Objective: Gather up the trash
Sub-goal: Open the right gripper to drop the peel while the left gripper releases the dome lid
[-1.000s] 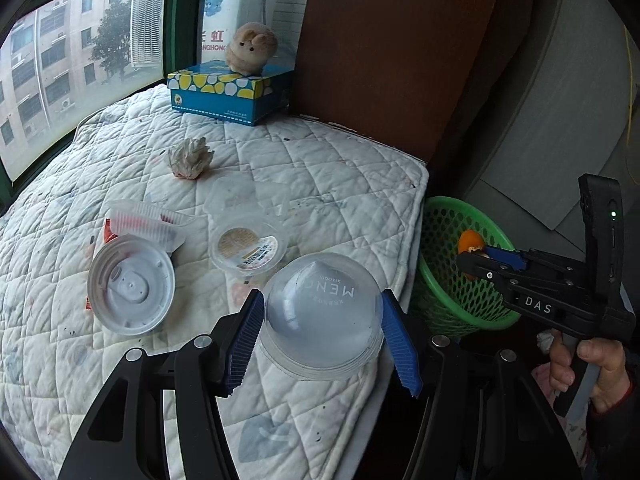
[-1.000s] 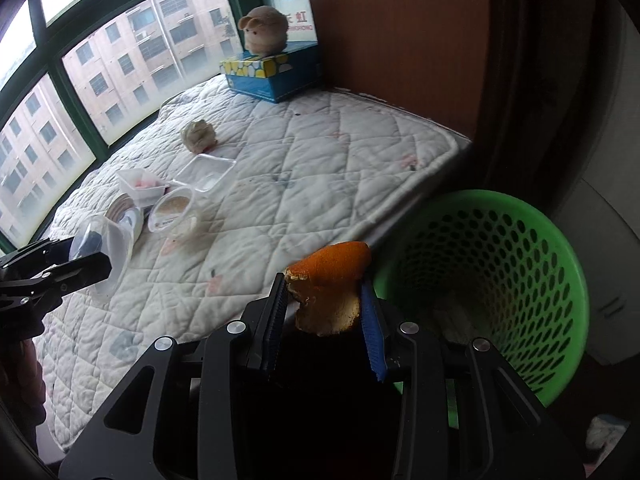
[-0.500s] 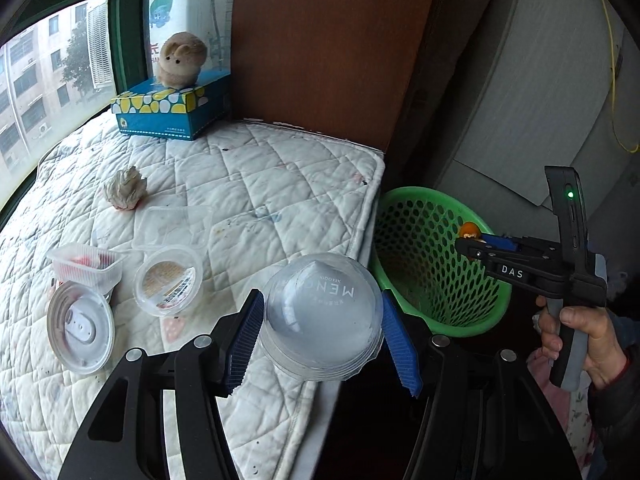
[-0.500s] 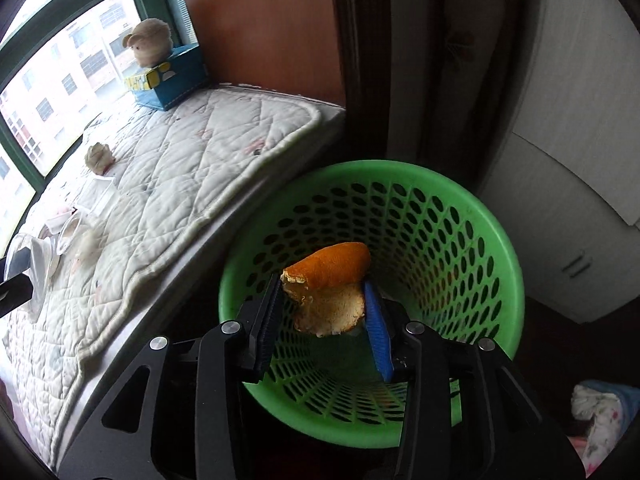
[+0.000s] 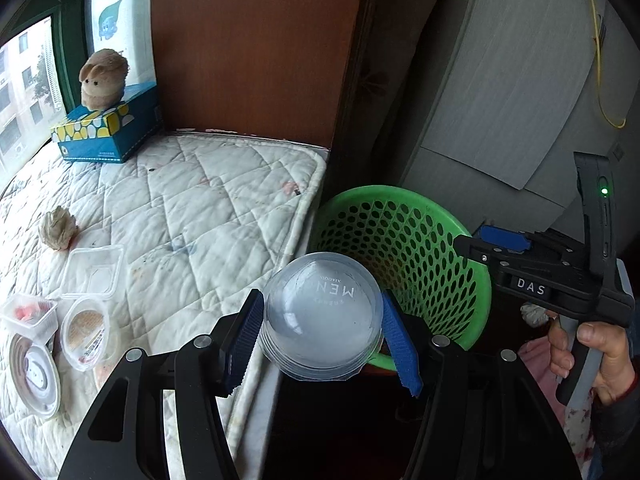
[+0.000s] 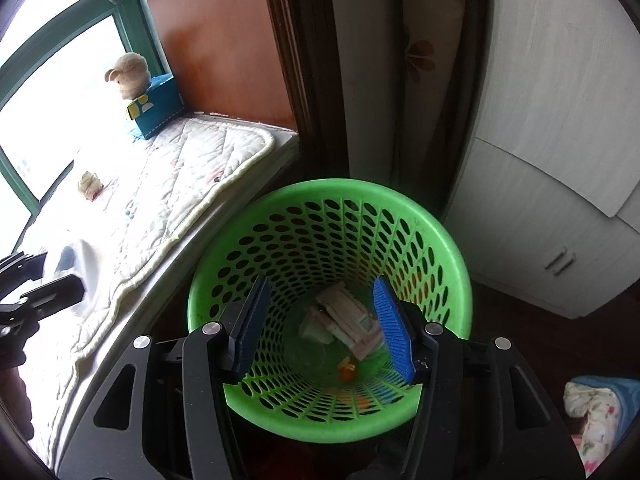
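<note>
Two wrist fisheyes angled down, sharing the green basket (image 5: 440, 224) (image 6: 280, 200).

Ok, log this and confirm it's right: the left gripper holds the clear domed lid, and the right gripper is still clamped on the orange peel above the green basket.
One thing is wrong: the right gripper holds nothing. Its jaws have just been opening and stand apart over the green basket, as the right wrist view shows. An orange scrap lies at the bottom. The left gripper does hold the clear domed lid.
</note>
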